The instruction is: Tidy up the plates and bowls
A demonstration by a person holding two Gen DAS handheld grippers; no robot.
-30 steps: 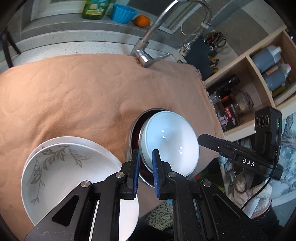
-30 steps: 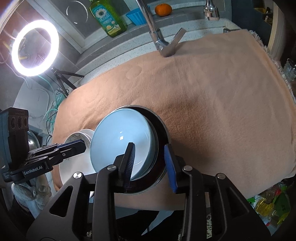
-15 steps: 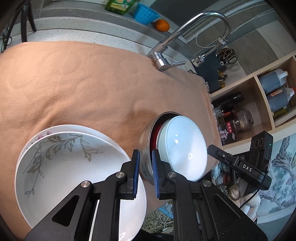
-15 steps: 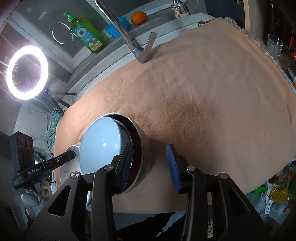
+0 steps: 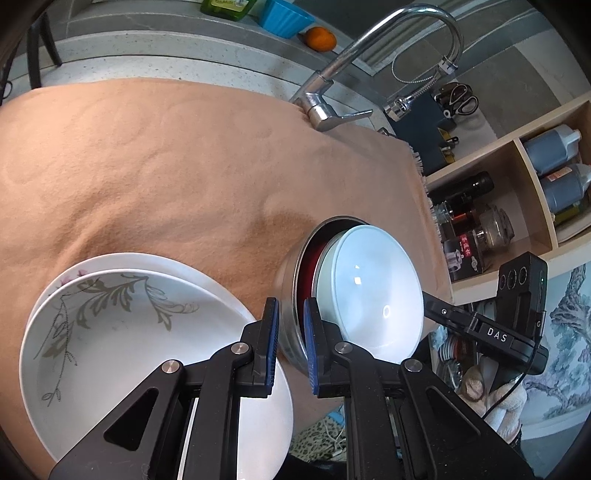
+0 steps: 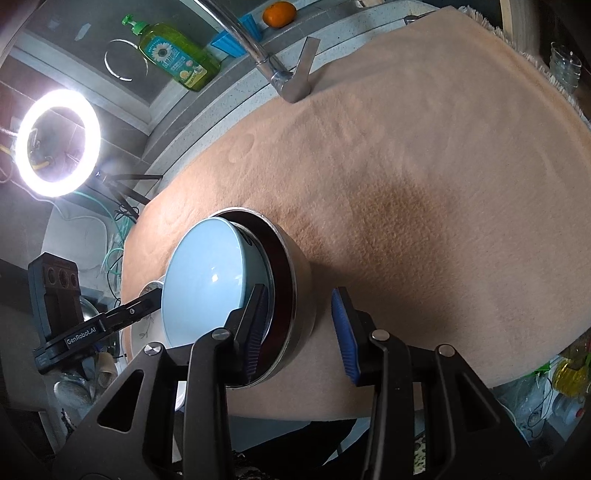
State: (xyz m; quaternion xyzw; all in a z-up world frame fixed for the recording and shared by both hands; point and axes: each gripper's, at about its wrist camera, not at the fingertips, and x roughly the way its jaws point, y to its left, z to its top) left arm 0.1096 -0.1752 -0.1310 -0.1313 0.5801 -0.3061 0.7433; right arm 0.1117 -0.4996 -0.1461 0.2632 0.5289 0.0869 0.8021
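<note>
A light blue bowl (image 5: pixel 373 291) sits nested inside a steel bowl (image 5: pixel 290 295) with a dark red inside, on the tan cloth. Both also show in the right wrist view: the blue bowl (image 6: pixel 210 280) and the steel bowl (image 6: pixel 301 295). Two stacked white plates (image 5: pixel 129 332) with a grey leaf print lie left of the bowls. My left gripper (image 5: pixel 290 345) is narrowly open with the steel bowl's near wall between its fingers. My right gripper (image 6: pixel 299 332) is open, its fingers on either side of the steel bowl's wall, not pressing it.
The tan cloth (image 6: pixel 424 177) covers the counter. A faucet (image 5: pixel 369 59) stands at the back, with a soap bottle (image 6: pixel 173 59), a blue cup (image 5: pixel 284 16) and an orange (image 6: pixel 279 13) behind it. Shelves with bottles (image 5: pixel 554 170) stand at the right. A ring light (image 6: pixel 57 142) is at the left.
My right gripper has opened wider and let go of the steel bowl's rim. The left gripper has opened slightly around the bowl's near wall. Both views have shifted a little.
</note>
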